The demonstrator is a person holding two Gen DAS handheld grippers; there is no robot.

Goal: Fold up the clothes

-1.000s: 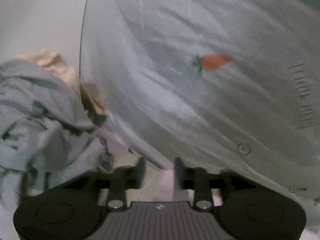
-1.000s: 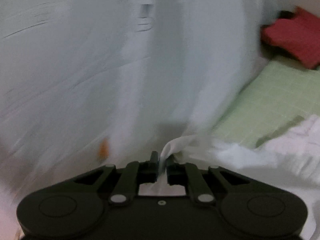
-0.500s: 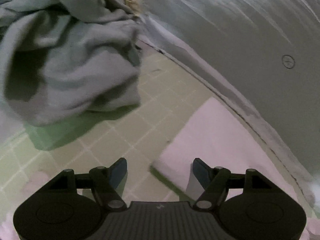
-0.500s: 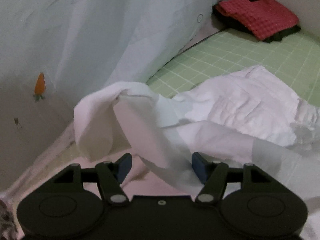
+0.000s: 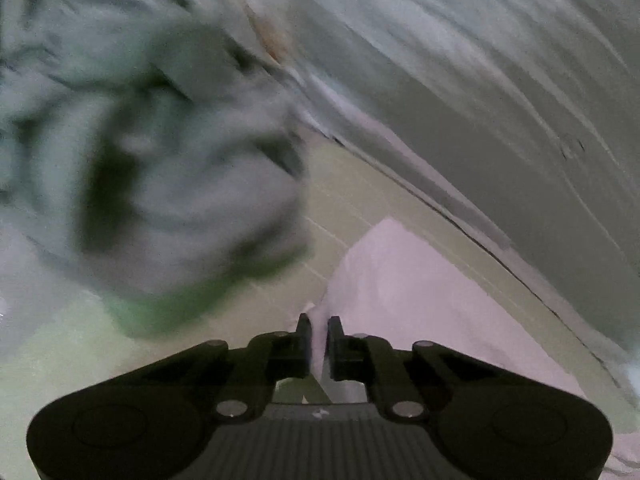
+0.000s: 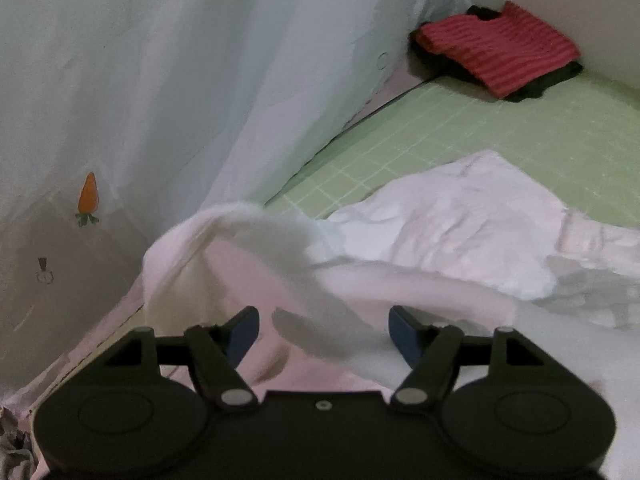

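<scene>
Left gripper (image 5: 319,330), wide open half a second ago, now pinches the white garment (image 5: 404,280) edge. Right gripper (image 6: 324,330) stays spread wide, empty; a fold likely follows.

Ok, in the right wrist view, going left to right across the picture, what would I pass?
Carrot print on the pale curtain → raised fold of the white garment → folded red striped top.

The grey clothes pile (image 5: 152,152) is a blur, so its folds are hard to see. The black thing (image 6: 532,84) under the red top (image 6: 500,50) is mostly hidden. The white garment (image 6: 460,232) runs off the right edge.
</scene>
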